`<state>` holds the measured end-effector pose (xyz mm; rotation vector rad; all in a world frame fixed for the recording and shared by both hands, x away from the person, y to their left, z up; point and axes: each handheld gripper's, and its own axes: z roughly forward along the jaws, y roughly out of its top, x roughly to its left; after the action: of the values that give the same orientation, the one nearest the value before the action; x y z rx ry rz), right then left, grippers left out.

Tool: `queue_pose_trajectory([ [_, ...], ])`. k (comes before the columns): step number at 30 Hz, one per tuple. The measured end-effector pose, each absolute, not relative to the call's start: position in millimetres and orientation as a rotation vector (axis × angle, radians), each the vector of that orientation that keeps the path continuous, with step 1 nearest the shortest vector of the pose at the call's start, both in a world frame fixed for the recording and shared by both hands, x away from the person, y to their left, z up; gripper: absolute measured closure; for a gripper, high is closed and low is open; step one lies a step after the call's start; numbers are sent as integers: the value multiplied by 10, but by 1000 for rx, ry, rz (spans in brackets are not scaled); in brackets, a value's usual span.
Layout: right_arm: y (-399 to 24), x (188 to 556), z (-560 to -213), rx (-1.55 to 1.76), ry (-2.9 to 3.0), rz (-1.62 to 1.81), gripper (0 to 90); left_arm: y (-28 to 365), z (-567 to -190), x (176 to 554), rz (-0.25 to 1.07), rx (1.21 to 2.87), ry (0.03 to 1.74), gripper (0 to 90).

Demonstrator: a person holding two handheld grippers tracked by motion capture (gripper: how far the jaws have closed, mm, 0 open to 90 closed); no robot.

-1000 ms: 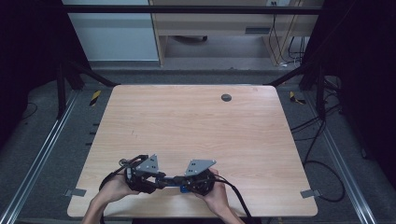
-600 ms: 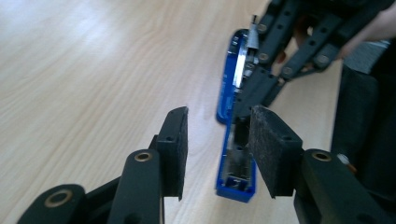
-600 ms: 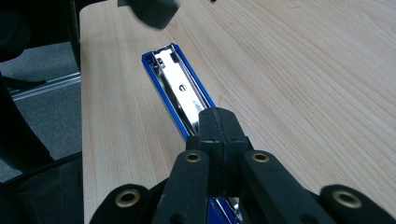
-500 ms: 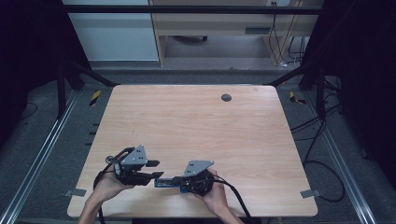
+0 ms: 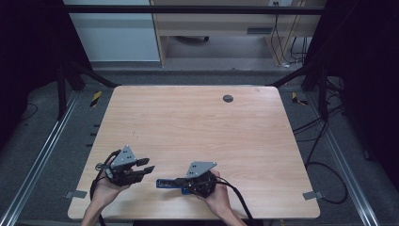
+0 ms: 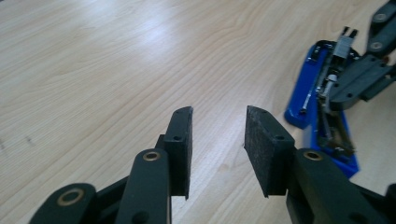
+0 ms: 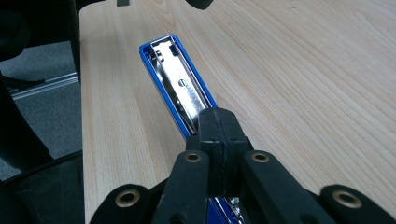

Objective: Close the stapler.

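Stapler (image 5: 167, 183), blue and opened flat on the table (image 5: 197, 127), is clenched at 1 end by the right hand-held gripper (image 5: 181, 182), probably to steady it. Left hand-held gripper (image 5: 147, 165), just beside the stapler's free end, has just been closing a little, with nothing between its jaws.

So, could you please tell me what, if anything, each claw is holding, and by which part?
The right claw is shut on the opened blue metal stapler, at its rear end. The left claw holds nothing.

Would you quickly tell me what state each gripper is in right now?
Left gripper: open, nothing between the pads; its jaws have just been closing a little.
Right gripper: shut on the blue stapler.
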<state>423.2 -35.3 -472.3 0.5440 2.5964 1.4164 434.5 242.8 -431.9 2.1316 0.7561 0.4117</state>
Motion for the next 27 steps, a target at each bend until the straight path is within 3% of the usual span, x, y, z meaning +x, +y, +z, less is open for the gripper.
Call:
queue_pose_trajectory([
  [27,-459,4222,-4649,557,2572,1435,900,2423,-4459,4363,427,2134,814,605],
])
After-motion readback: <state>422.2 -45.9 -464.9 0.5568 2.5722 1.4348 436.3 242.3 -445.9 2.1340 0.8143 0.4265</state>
